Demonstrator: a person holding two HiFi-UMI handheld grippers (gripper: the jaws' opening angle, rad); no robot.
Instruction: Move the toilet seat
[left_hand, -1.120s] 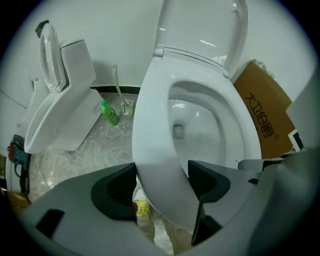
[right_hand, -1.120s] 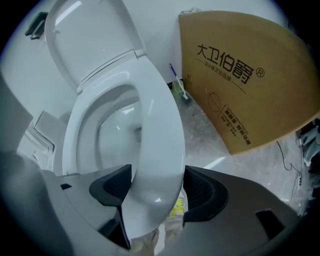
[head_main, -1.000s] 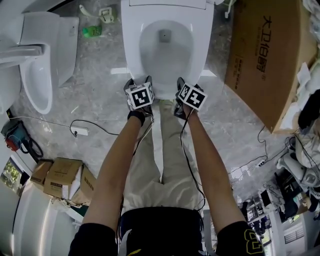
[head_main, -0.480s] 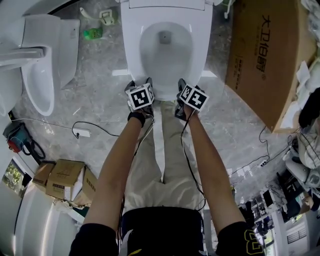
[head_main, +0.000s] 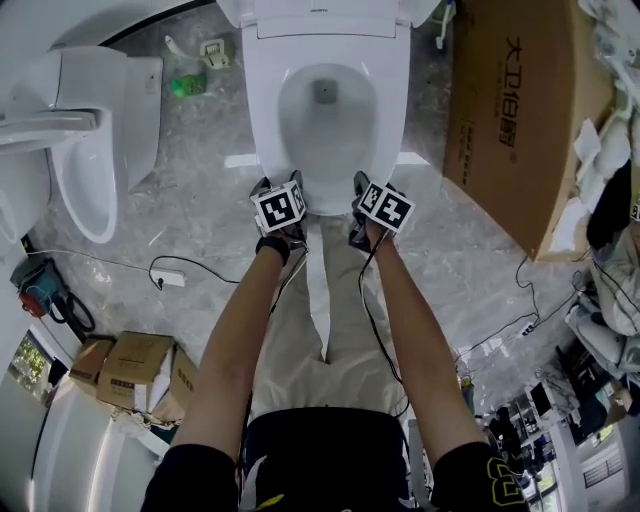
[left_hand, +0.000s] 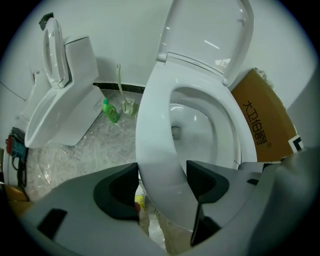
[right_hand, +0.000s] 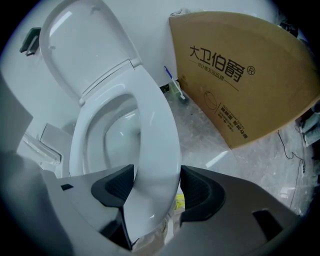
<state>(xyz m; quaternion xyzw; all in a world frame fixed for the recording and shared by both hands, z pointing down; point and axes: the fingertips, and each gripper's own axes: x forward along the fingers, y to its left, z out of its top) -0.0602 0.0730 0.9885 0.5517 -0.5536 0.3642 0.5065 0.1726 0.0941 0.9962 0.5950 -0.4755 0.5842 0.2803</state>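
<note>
Left gripper (left_hand: 162, 179): jaws have just been closing, and the pads now press on both sides of the toilet seat (left_hand: 150, 125) at its front left.
Right gripper (right_hand: 156, 182): same here, the jaws have just been closing and are clamped across the seat's front right.
Box print: the cardboard box (right_hand: 240, 75) beside the toilet reads 大卫伯爵 with an ® mark; the smaller lines under it are too small to read.
Against a second ago: both grippers are on the same two spots at the seat's front. The toilet sits a touch higher in the head view, so more of the lid (left_hand: 210, 35) shows.
Toilet seat: low over the bowl, front edge held in both grips, lid upright behind it.
Floor: grey marble, with a second toilet (head_main: 90, 150) off to the left.
</note>
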